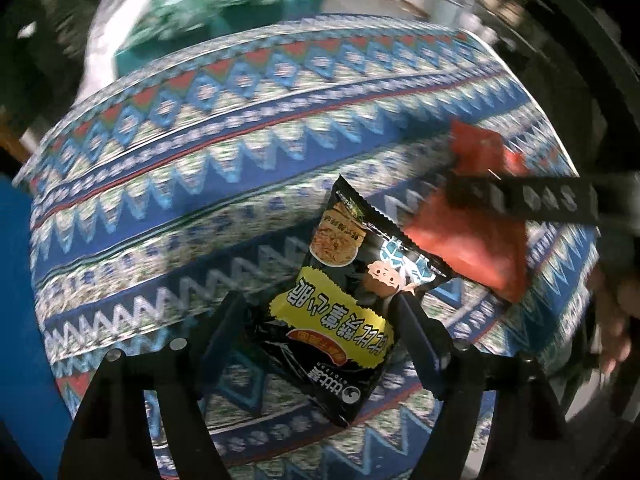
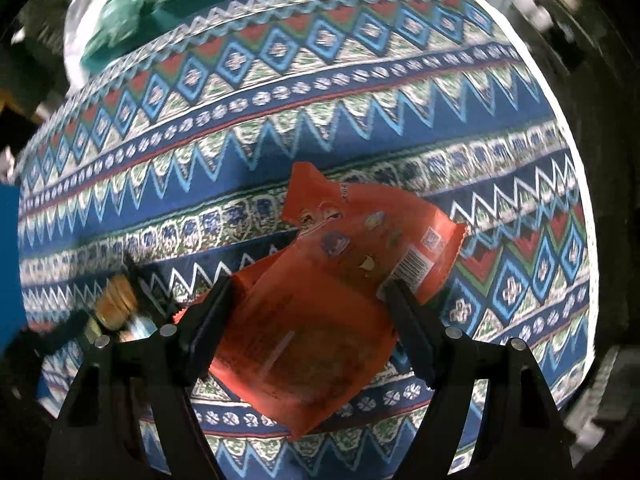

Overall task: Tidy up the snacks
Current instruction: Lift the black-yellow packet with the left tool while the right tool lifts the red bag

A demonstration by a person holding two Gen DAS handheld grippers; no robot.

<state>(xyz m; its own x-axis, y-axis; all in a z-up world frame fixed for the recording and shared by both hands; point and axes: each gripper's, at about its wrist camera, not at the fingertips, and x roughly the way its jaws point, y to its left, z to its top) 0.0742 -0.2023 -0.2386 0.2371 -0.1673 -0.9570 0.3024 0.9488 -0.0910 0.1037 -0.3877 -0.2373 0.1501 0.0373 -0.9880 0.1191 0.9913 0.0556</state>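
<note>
In the left wrist view my left gripper (image 1: 320, 304) is shut on a black snack packet (image 1: 340, 312) with a yellow label, held above the patterned tablecloth (image 1: 200, 168). In the right wrist view my right gripper (image 2: 308, 292) is shut on an orange snack packet (image 2: 320, 320), also held over the cloth (image 2: 320, 92). The orange packet (image 1: 468, 240) and the right gripper's finger (image 1: 520, 200) show at the right of the left view. The black packet's edge (image 2: 120, 300) shows blurred at the left of the right view.
A green and white bag (image 1: 192, 12) lies beyond the table's far left edge and also shows in the right wrist view (image 2: 160, 4). A blue object (image 1: 20, 320) stands at the left edge. The table's right edge (image 2: 576, 184) drops to a dark floor.
</note>
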